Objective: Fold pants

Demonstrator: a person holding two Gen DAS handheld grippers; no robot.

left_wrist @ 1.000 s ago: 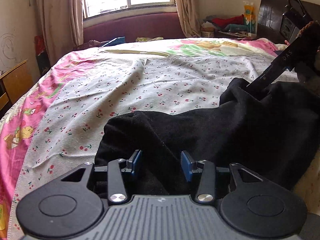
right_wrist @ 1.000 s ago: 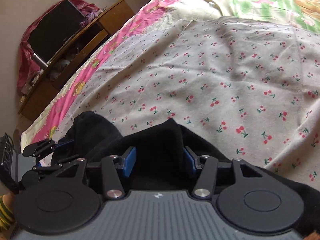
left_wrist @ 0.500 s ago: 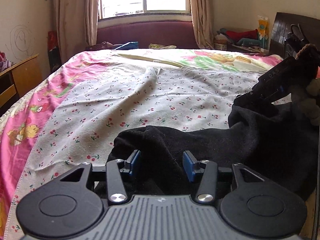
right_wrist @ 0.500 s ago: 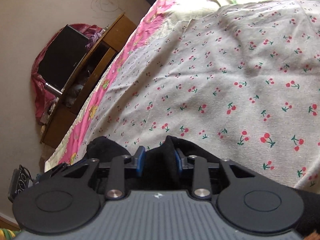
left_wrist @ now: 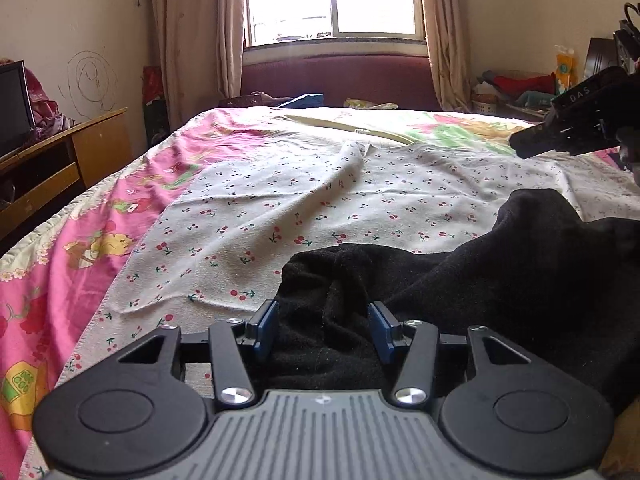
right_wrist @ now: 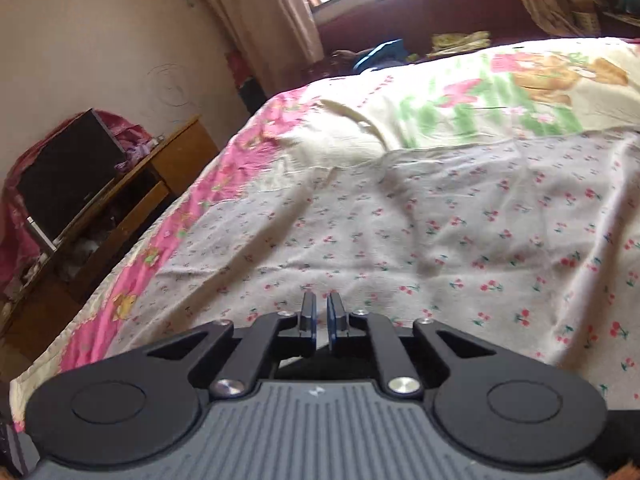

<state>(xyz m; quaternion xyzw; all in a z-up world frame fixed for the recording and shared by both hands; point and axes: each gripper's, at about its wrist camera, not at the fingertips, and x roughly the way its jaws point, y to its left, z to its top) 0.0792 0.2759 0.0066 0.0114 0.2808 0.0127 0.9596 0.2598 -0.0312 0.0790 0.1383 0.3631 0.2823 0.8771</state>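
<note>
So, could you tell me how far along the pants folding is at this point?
Nothing looks folded yet: the black pants lie bunched on the cherry-print sheet. In hand: the left gripper straddles a ridge of cloth, jaws just opening; the right gripper, jaws just opening slightly and empty, hangs clear of them. Left: flattening them and every fold.

Sunlit window [left_wrist: 334, 0] (curtained) behind bed [left_wrist: 240, 184].

The cherry-print sheet [left_wrist: 280, 200] lies bare ahead, apart from one raised fold [left_wrist: 344, 172]. The black pants [left_wrist: 500, 280] heap blocks the near right side.
</note>
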